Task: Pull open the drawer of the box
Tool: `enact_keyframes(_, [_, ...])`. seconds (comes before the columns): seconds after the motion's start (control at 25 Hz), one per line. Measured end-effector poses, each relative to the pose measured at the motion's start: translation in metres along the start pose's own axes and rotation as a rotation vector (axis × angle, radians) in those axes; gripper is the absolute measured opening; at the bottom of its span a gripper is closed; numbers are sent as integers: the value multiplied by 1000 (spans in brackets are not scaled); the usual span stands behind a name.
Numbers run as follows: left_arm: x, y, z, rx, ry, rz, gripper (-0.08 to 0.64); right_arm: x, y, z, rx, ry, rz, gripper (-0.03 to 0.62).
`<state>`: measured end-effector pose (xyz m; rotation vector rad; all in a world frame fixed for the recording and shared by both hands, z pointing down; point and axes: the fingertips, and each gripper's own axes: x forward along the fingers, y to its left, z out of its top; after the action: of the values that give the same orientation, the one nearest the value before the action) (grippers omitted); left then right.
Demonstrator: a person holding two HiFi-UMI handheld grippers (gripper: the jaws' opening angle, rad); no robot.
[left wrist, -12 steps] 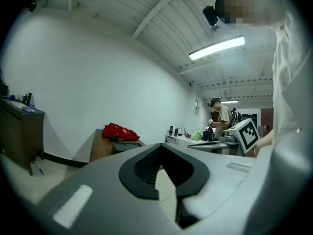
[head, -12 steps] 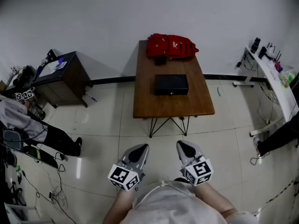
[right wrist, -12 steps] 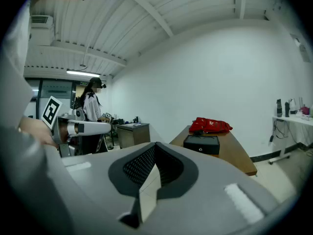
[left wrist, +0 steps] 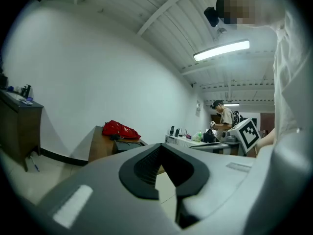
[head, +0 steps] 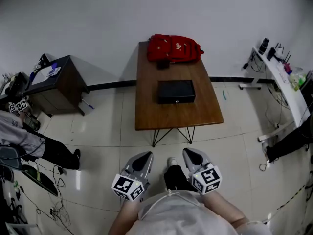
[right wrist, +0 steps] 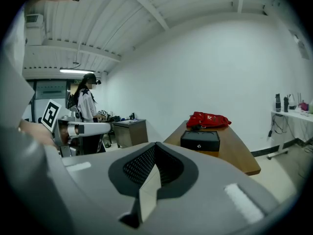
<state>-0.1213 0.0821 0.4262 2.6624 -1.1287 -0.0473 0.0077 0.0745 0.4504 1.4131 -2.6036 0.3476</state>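
A black box [head: 176, 91] with its drawer front facing me sits shut in the middle of a brown wooden table [head: 166, 114]. A red backpack [head: 173, 48] lies behind it at the table's far end. Both grippers hang low in front of the person's body, well short of the table. The left gripper [head: 141, 160] and the right gripper [head: 192, 155] both have their jaws together with nothing held. In the right gripper view the box [right wrist: 200, 140] stands far beyond the right gripper [right wrist: 155, 146]. The left gripper [left wrist: 161, 148] points toward the table's side and the backpack [left wrist: 120, 129].
A dark cabinet [head: 58, 82] stands left of the table. A white desk [head: 283, 77] with bottles runs along the right wall. A person [head: 29, 141] sits at the far left, with cables on the tiled floor. Another person [right wrist: 87, 106] stands by the cabinet.
The table and box have shifted slightly left and nearer in the head view. A dark shoe now shows between the grippers. Both grippers hold their pose.
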Motion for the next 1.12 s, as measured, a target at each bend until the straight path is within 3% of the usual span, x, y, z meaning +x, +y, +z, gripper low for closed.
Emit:
enact_keyframes(0.68, [190,114,22,19,89,11,6,161,-166,39,27,68,-2,9])
enact_keyframes(0.96, [242,150,30,8,90,37,6,211,-204,46,12,106,16,9])
enact_keyframes(1.12, [255,161,27,-6,110,39,6,229,-213,31,35,171,13,9])
